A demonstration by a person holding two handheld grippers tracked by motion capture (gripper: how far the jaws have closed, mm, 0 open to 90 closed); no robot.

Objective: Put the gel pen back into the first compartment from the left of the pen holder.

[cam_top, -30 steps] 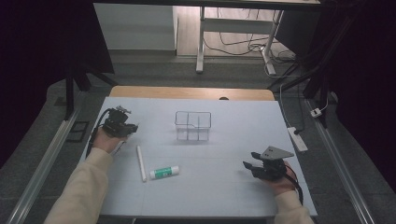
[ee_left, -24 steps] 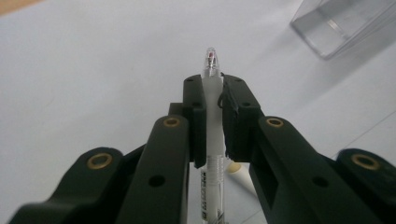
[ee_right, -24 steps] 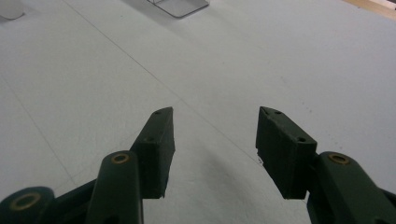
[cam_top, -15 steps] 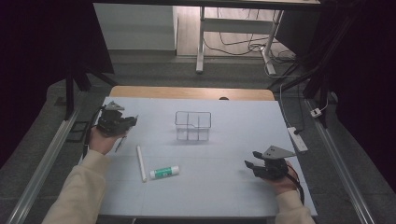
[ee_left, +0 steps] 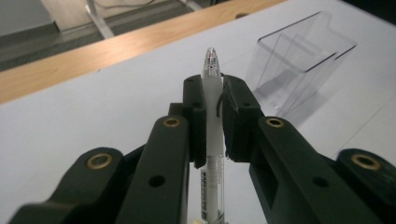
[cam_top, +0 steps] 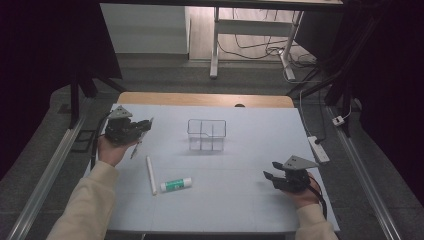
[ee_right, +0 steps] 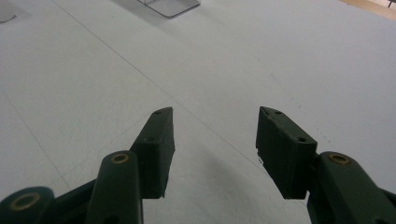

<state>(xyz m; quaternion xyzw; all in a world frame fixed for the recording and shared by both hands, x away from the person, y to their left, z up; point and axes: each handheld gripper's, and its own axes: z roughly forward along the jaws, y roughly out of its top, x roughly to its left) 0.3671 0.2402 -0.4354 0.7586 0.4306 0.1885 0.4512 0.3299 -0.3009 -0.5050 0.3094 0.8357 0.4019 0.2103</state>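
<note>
Left gripper (cam_top: 142, 131) has its jaws clamped on a clear pen (ee_left: 212, 116), held above the left part of the white table (cam_top: 240, 200). In the left gripper view the pen runs lengthwise between the two black jaws, and its tip sticks out past the fingertips. The clear organizer box (cam_top: 206, 135) stands near the table's middle, to the right of this gripper and apart from it; in the left gripper view it is ahead and to the right of the pen tip. So the pen's long axis probably has to turn more upright before it can go down into a compartment, though the tilt is hard to judge from above. Right gripper (cam_top: 272, 179) rests low at the right with its jaws apart and empty, about as far from the box as the left one.
</note>
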